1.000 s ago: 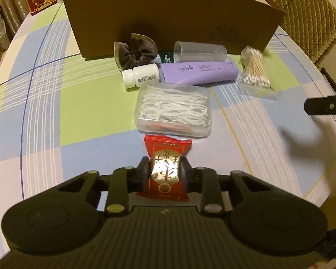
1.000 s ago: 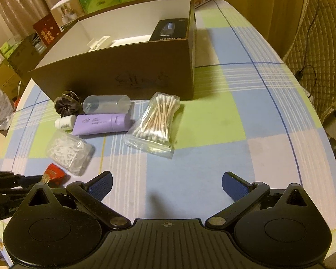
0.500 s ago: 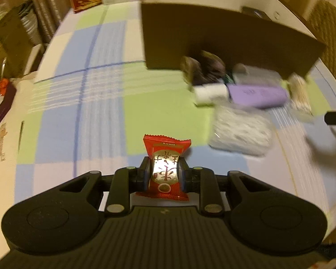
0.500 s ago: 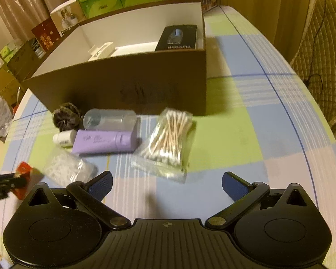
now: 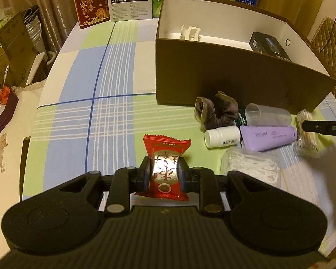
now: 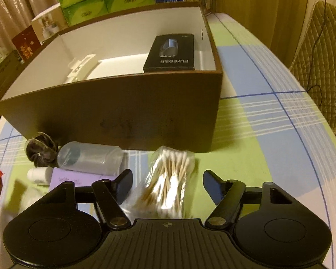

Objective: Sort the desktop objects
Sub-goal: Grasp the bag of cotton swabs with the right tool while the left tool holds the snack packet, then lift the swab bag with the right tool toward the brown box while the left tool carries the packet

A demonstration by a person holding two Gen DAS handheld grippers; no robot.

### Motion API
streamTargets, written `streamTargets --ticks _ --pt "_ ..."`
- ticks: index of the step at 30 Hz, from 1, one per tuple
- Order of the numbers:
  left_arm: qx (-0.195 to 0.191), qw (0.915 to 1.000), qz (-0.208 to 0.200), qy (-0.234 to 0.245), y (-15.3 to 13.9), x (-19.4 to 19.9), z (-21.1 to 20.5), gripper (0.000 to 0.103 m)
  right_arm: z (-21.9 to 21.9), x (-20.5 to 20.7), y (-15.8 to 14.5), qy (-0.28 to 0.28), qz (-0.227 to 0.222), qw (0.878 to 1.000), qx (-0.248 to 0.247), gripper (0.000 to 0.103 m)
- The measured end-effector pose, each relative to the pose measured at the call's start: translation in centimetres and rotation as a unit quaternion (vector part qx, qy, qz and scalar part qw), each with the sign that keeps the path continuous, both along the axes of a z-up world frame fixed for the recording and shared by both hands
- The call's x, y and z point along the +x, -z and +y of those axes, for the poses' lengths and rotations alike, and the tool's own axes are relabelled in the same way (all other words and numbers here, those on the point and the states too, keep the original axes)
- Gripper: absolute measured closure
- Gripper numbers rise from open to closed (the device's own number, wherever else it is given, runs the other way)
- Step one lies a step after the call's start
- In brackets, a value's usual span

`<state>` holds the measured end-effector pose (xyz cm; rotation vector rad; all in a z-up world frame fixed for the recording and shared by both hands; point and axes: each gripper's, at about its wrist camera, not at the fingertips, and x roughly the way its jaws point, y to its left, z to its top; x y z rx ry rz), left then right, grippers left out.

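My left gripper (image 5: 164,172) is shut on a red snack packet (image 5: 166,145), held above the checked tablecloth to the left of the clutter. An open brown cardboard box (image 5: 235,80) stands beyond it. In the right wrist view my right gripper (image 6: 169,185) is low over a clear bag of cotton swabs (image 6: 171,163). Its jaws are closing with the bag between them, and the pads stand clear of the bag on both sides. One right finger (image 5: 324,127) shows at the left wrist view's right edge, by the swab bag (image 5: 305,139).
In front of the box (image 6: 123,116) lie a brown scrunchie (image 5: 217,112), a clear tumbler (image 5: 266,114), a white bottle (image 5: 221,136), a purple tube (image 5: 268,135) and a clear box of floss picks (image 5: 250,168). Inside are a black carton (image 6: 170,53) and a white clip (image 5: 190,32).
My left gripper has lifted and swung left with the red packet. My right gripper has dropped forward over the cotton swab bag and its jaws have narrowed.
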<state>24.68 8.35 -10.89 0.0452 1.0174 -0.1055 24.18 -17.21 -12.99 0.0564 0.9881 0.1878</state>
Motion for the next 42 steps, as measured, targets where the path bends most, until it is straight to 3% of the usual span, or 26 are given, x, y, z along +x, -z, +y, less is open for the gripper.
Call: streamTargets --ticks 2,6,8,12,26,42 --pt "0.000 1.0000 0.001 0.001 0.0 0.3 -0.1 0.082 0.2 0.3 0.4 -0.001 0.003 1.000 -0.007 0.041" --pt "-0.002 1.0000 0.001 0.004 -0.1 0.7 -0.1 0.082 0.4 0.0 1.5 -0.027 0.013 0.999 -0.030 0.063" --pt "-0.003 1.0000 0.000 0.006 -0.1 0.8 -0.2 0.082 0.6 -0.6 1.6 -0.050 0.008 0.997 -0.052 0.068" --pt "-0.004 0.9999 0.001 0.012 -0.1 0.8 -0.6 0.082 -0.1 -1.2 1.5 -0.066 0.022 0.996 -0.048 0.076" --pt "-0.013 0.9992 -0.008 0.036 -0.9 0.1 -2.4 0.082 -1.0 -4.6 0.3 -0.097 0.051 0.993 -0.030 0.079" --pt "-0.027 0.9944 -0.072 0.073 -6.4 1.0 -4.0 0.082 0.8 -4.0 -9.0 -0.160 -0.029 0.985 0.051 0.079"
